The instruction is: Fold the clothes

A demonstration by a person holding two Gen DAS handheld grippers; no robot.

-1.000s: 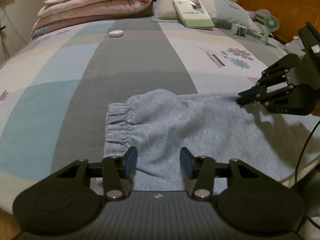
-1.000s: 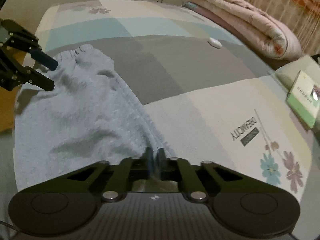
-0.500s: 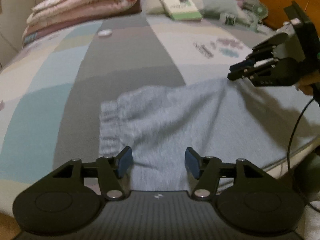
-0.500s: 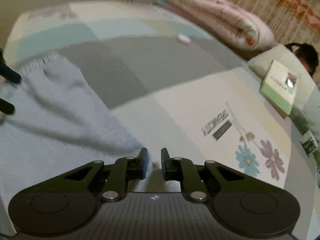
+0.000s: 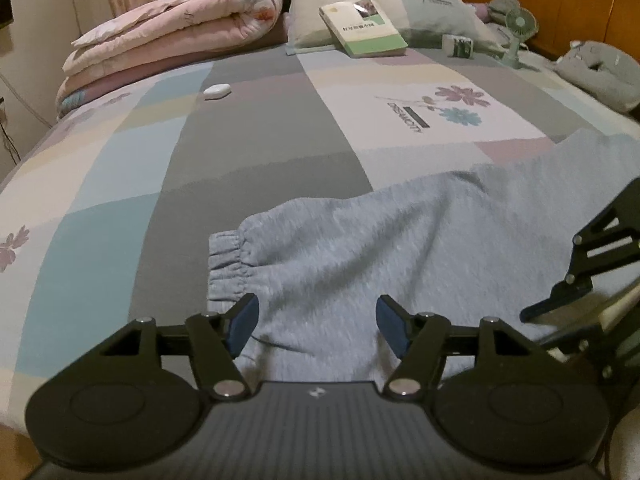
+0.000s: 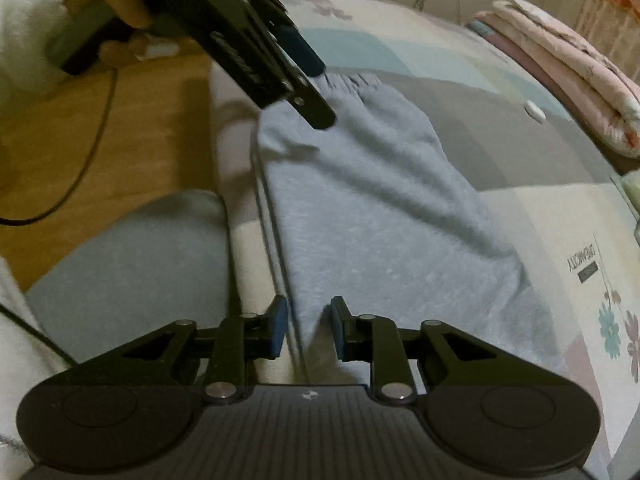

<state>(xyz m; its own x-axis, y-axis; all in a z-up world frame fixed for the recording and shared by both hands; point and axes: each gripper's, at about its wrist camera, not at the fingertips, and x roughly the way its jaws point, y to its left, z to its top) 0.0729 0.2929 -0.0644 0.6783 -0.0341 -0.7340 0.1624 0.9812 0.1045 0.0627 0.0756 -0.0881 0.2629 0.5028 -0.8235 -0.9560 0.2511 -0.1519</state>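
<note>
Both jaws spread, empty. Left gripper (image 5: 316, 322) over grey sweatpants (image 5: 360, 248), cuff (image 5: 226, 264) at 10 o'clock. Pinch both layers square at the near edge.

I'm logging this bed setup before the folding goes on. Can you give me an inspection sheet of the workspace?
Surface: patchwork pastel-and-grey bedsheet, flat.
Job's things: light grey fleece sweatpants, spread out, elastic cuff on the left.
Clutter: green-and-white paperback book, small white oval case, mint handheld fan, small box.
Grippers: left gripper open above the sweatpants; right gripper open at their edge.
Cables: black cable over the floor.
Surroundings: rolled pink quilt, pillow, wooden headboard.
</note>
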